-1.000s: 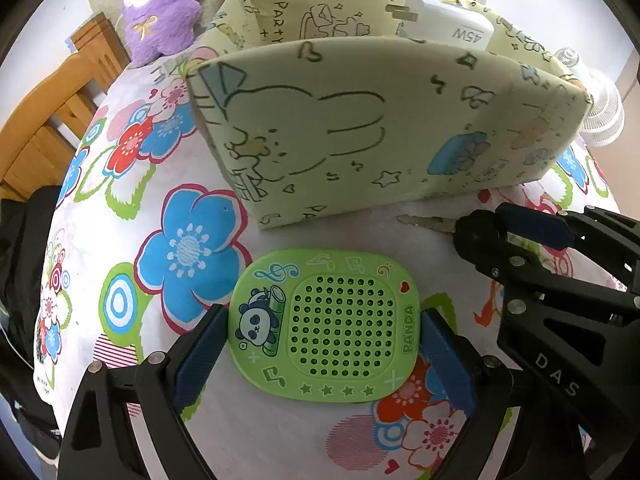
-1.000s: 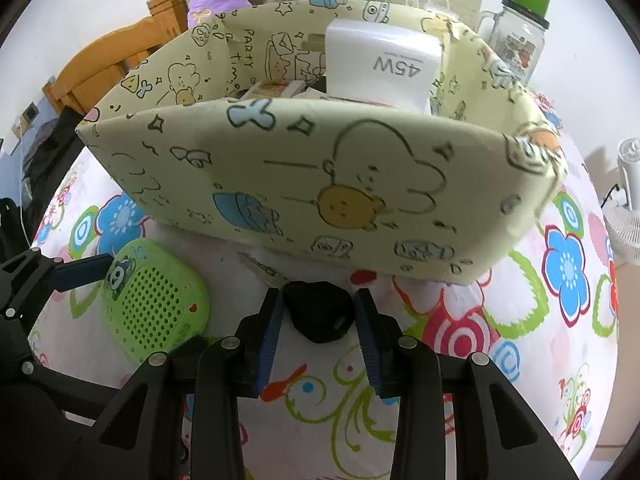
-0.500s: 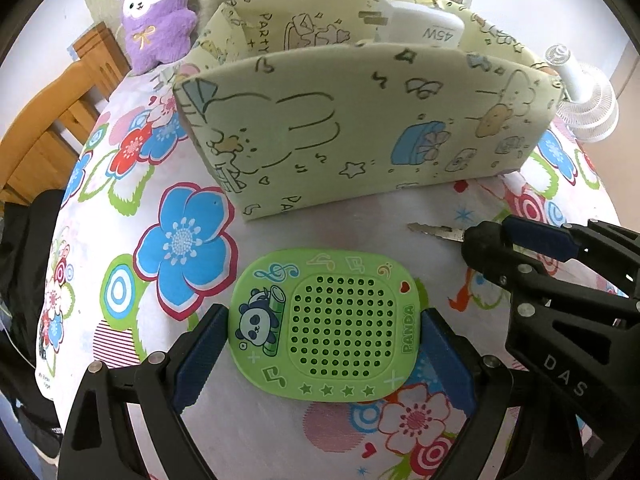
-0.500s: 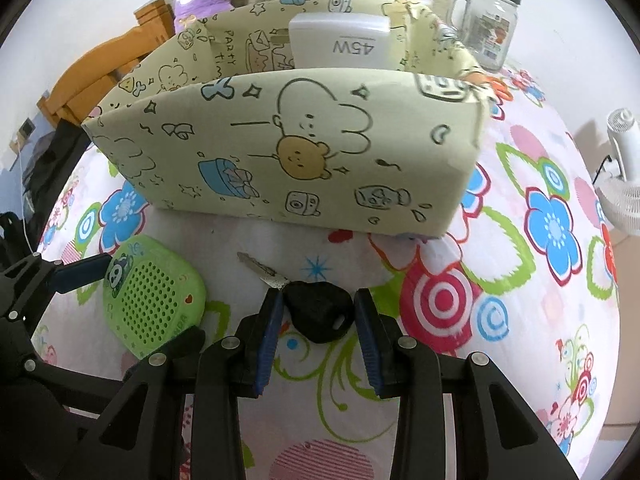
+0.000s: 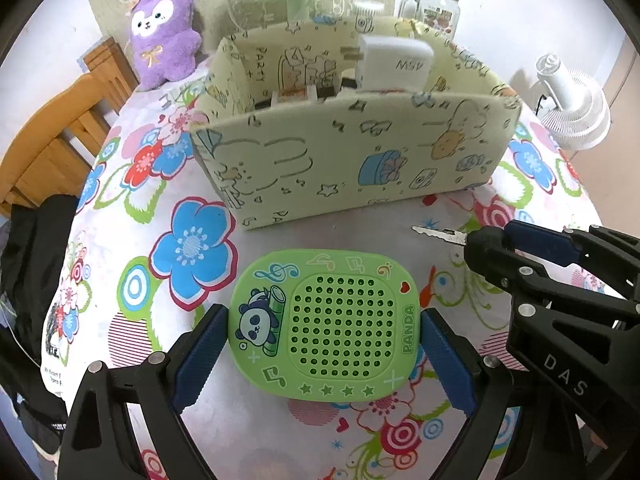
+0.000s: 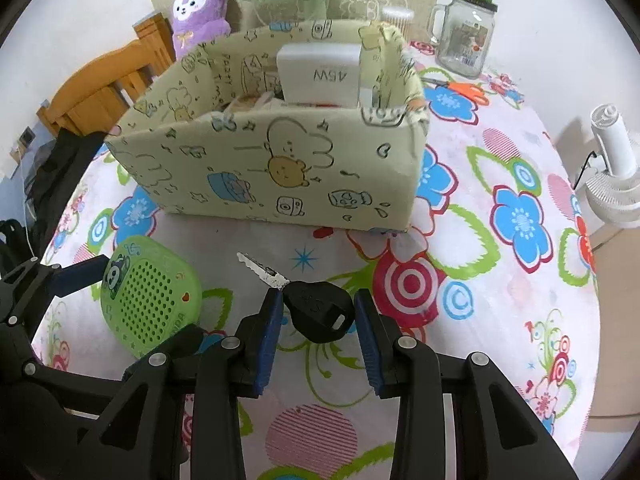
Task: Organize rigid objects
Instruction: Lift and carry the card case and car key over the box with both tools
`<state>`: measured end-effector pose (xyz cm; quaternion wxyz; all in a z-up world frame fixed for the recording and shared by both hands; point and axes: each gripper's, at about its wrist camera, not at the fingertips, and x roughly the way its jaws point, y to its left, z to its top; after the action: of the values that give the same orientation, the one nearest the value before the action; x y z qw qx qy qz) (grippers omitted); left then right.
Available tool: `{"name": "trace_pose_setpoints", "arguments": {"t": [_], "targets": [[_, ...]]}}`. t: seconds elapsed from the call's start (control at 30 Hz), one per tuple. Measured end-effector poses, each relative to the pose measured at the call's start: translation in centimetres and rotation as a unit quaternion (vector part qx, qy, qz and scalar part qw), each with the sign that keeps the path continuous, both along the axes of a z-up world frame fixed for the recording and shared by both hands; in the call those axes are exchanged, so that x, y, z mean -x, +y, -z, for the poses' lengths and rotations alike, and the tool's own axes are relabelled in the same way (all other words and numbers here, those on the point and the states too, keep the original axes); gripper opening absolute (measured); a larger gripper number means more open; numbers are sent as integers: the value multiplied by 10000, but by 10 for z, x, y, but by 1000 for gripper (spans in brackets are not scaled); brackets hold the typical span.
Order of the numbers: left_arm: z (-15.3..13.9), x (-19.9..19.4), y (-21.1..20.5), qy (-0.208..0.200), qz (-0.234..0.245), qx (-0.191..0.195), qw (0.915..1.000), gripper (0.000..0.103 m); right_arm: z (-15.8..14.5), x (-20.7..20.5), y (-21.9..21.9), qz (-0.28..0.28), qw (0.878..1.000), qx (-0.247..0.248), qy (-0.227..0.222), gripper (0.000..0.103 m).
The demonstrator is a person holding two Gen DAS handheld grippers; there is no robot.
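Left gripper (image 5: 324, 340): fingers set wide, clamped on the green panda case (image 5: 325, 325), one pad at each short edge. Right gripper (image 6: 318, 320): fingers close together, clamped on the key (image 6: 316, 310) by its black head; blade sticks out past the fingertips. Storage box (image 6: 280, 176) beyond both grippers, apart.

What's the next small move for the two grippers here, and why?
Probably carry both forward over the storage box rim. The left gripper already clamps the green panda speaker, the right gripper the black-headed key, and the box sits just ahead, open-topped.
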<state>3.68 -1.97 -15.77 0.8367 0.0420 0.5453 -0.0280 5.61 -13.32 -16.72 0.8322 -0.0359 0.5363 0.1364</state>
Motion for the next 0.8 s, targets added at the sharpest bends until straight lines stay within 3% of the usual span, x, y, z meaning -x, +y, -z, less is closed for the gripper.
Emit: {"name": "trace_pose_setpoints", "arguments": {"t": [0.8], "targets": [[-64,17,-16,-412,142,-17,9990,95,-71,22,-14,111,9990,-125,-425,39]]}}
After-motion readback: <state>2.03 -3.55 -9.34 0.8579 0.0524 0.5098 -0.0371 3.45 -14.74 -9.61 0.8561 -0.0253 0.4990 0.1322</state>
